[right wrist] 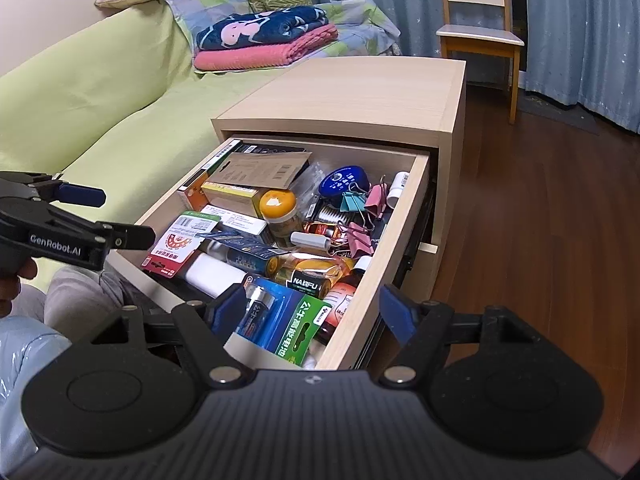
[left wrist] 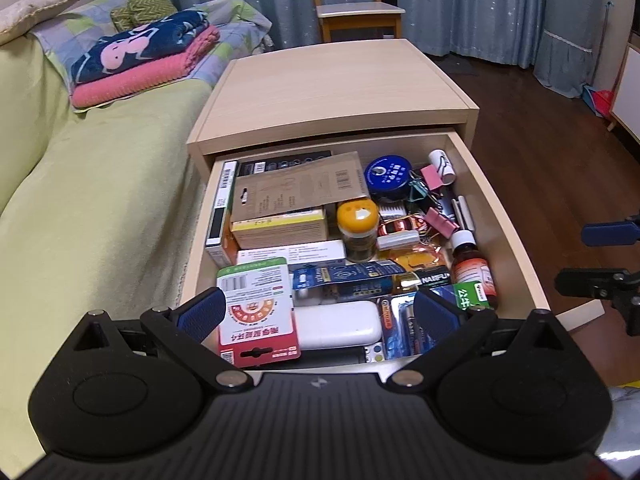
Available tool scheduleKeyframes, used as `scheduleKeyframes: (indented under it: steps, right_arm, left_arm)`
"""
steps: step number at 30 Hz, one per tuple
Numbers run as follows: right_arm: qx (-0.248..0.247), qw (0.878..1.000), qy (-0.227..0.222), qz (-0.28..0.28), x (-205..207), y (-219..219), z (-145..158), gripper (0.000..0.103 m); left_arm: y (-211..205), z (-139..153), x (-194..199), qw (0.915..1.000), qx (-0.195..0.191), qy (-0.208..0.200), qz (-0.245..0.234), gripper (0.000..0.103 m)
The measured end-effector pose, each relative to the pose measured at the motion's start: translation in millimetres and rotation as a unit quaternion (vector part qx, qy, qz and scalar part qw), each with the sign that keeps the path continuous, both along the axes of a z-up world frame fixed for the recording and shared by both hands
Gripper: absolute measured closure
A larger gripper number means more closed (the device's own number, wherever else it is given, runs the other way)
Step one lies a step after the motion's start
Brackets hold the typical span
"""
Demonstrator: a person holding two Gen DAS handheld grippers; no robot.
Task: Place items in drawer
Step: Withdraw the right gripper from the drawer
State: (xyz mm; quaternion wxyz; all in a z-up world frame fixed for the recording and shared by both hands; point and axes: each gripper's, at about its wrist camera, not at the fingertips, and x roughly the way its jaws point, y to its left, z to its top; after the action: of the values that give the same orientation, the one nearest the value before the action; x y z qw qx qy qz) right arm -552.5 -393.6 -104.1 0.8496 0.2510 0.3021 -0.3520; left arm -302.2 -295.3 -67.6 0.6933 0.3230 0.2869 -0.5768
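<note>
The wooden drawer [left wrist: 508, 220] [right wrist: 400, 220] stands pulled out and is packed with several items: a yellow-lidded jar [left wrist: 357, 228] [right wrist: 278, 210], a blue round tin [left wrist: 387, 176], a brown medicine bottle [left wrist: 472, 268], pink binder clips [right wrist: 376, 200], a red-and-white card pack [left wrist: 256, 320] and a green-and-blue battery pack [right wrist: 280, 320]. My left gripper [left wrist: 318, 312] hovers open over the drawer's near end, holding nothing. My right gripper [right wrist: 314, 312] is open and empty above the drawer's near right corner. Each gripper shows in the other's view: the left gripper [right wrist: 116, 216], the right gripper [left wrist: 600, 258].
The drawer belongs to a light wood nightstand [left wrist: 332, 92]. A green-covered sofa [left wrist: 80, 200] with folded blankets [left wrist: 144, 60] lies along its left. A chair [left wrist: 358, 12] stands behind by curtains. Dark wooden floor [right wrist: 540, 220] spreads to the right. A person's knee [right wrist: 72, 296] is near the drawer front.
</note>
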Motion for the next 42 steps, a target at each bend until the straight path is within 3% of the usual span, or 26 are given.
scheduleKeyframes:
  steps: [15,25,35,42]
  right_arm:
    - [-0.021,1.000,0.000,0.010,-24,26,4,0.027]
    - [-0.017,1.000,0.016,0.011,-30,37,-6,0.026]
    - [0.011,0.999,0.034,0.003,-27,32,-26,0.026]
    - [0.029,0.999,0.045,-0.003,-24,27,-41,0.026]
  left_arm:
    - [29,6,10,0.9995,-0.022,-0.015,0.019,0.002]
    - [65,2,39,0.9973,-0.026,-0.031,0.060,0.002]
    - [85,-16,71,0.9945,-0.013,-0.035,0.098,0.002]
    - [78,-38,87,0.9952,-0.001,-0.028,0.094,0.002]
